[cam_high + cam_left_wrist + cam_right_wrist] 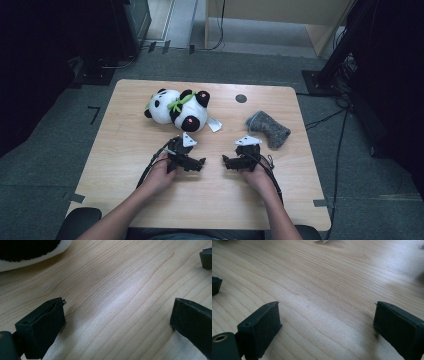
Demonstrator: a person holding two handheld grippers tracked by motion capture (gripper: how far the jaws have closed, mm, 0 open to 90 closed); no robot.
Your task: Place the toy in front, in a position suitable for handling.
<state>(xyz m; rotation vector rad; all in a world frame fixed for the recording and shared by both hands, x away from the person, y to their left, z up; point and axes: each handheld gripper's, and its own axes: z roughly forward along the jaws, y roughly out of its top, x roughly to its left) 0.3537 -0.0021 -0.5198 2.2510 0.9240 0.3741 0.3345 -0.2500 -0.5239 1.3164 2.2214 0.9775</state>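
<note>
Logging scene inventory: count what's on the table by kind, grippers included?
Panda plush toy: 1
Grey sock: 1
White paper tag: 1
Grippers, both open and holding nothing: 2, left gripper, right gripper
Total: 5

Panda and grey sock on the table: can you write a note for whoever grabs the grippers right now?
Left gripper: open, empty, low over the table.
Right gripper: open, empty, facing the left one.
Panda toy: lying at the far side, ahead of the left gripper, untouched.
Grey sock: far right, ahead of the right gripper, untouched.
Done: nothing gripped yet.
Left: probably reach for both things.
</note>
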